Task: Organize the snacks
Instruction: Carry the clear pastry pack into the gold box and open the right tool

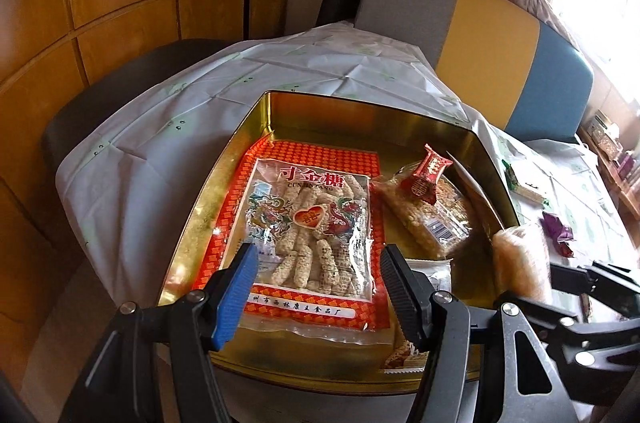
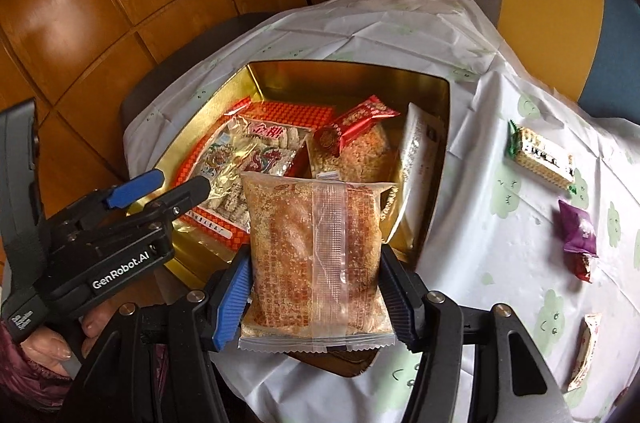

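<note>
A gold tin (image 1: 360, 99) stands on the white tablecloth. Flat inside it lies a large red-bordered bag of sesame sticks (image 1: 312, 223). My left gripper (image 1: 318, 255) hangs open just above that bag's near end, with nothing between its fingers. Beside the bag lies a puffed-rice pack with a red label (image 1: 424, 207). My right gripper (image 2: 316, 263) is shut on a clear packet of orange-brown crumbly snack (image 2: 316, 247), held over the near right corner of the tin (image 2: 340, 67). The same packet (image 1: 520, 263) shows at the right in the left wrist view.
A white packet (image 2: 420, 151) leans against the tin's right wall. On the cloth to the right lie a green-ended wafer packet (image 2: 540, 157), a purple candy (image 2: 580, 231) and a small packet (image 2: 586, 351). Chairs stand behind the table. A hand (image 2: 44, 347) holds the left gripper (image 2: 180, 183).
</note>
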